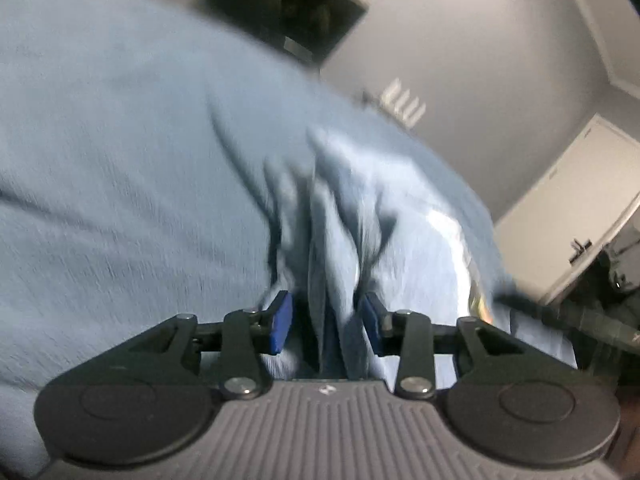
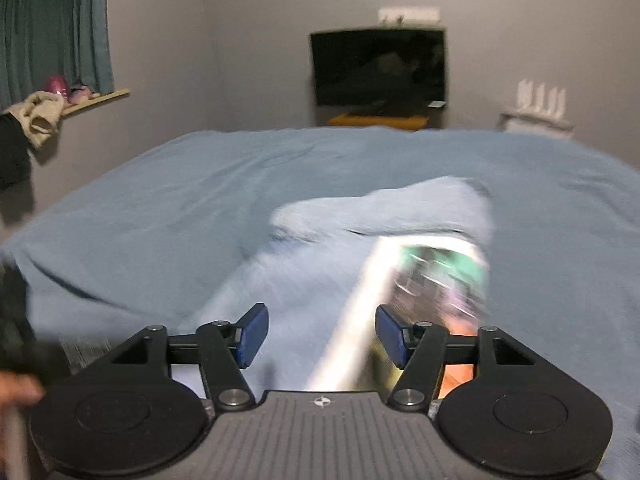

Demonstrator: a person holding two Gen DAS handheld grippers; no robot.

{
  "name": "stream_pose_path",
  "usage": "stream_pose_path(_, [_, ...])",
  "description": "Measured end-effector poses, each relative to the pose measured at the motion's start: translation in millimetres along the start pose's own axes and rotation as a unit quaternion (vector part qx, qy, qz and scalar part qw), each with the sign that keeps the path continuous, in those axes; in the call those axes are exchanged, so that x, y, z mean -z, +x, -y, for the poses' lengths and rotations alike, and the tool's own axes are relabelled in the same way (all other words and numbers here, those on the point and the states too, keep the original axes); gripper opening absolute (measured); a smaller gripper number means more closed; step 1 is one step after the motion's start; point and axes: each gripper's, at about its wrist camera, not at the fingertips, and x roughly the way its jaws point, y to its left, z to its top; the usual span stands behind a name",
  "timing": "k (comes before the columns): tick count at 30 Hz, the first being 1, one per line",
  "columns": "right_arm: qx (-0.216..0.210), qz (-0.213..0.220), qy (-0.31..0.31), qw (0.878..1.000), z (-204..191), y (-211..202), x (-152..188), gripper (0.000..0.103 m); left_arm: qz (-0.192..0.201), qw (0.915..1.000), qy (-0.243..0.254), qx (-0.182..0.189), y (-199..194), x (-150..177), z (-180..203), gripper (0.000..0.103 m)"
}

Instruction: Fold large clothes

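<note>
A light blue garment [image 2: 380, 216] lies crumpled on the blue bedcover [image 2: 160, 200], with a blurred colourful print [image 2: 440, 280] showing on its near part. My right gripper [image 2: 322, 336] hovers over the garment's near edge, open, with nothing pinched between its blue pads [image 2: 252, 336]. In the left wrist view a bunched fold of the garment [image 1: 336, 240] stands up between the blue pads [image 1: 282, 322], with wrinkles running into the jaws. My left gripper [image 1: 328, 322] is shut on that fold. Both views are blurred by motion.
The bedcover [image 1: 100, 140] fills the left wrist view. A dark TV [image 2: 378, 68] hangs on the far wall above a yellow stand [image 2: 380, 121]. A curtain [image 2: 52, 28] and a shelf with cloth [image 2: 40, 114] are at left. A white door [image 1: 568, 208] is to the right. A hand [image 2: 16, 392] shows lower left.
</note>
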Motion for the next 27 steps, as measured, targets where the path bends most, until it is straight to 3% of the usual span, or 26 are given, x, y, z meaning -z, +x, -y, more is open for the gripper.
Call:
stream_pose_path(3, [0.035,0.027,0.000,0.999,12,-31,29,0.067,0.034,0.9979,0.045,0.033,-16,-3,23,0.036])
stream_pose_path(6, [0.051,0.038,0.031,0.997,30,-43,57,0.065,0.035,0.9903,0.108,0.080,-21,15,58,0.036])
stream_pose_path(9, [0.009,0.011,0.088,0.996,50,-39,78,0.050,0.018,0.9788,0.194,0.065,-3,42,89,0.036])
stream_pose_path(10, [-0.007,0.011,0.105,0.994,54,-34,83,0.051,0.006,0.9762,0.211,0.048,8,50,94,0.036])
stream_pose_path(14, [-0.009,0.019,0.098,0.995,51,-24,83,0.053,0.012,0.9788,0.204,0.008,29,61,77,0.035])
stream_pose_path(17, [-0.001,0.023,0.064,0.998,45,-13,81,0.061,0.017,0.9750,0.220,-0.029,45,55,62,0.035])
stream_pose_path(20, [-0.008,0.034,0.062,0.998,46,-15,85,0.063,-0.005,0.9857,0.168,-0.010,46,47,48,0.035])
stream_pose_path(24, [0.004,0.042,0.040,0.998,38,-35,95,0.062,-0.003,0.9835,0.180,-0.021,28,41,47,0.035])
stream_pose_path(27, [0.018,0.018,0.013,1.000,29,-33,105,0.061,-0.010,0.9867,0.161,-0.021,38,42,37,0.035])
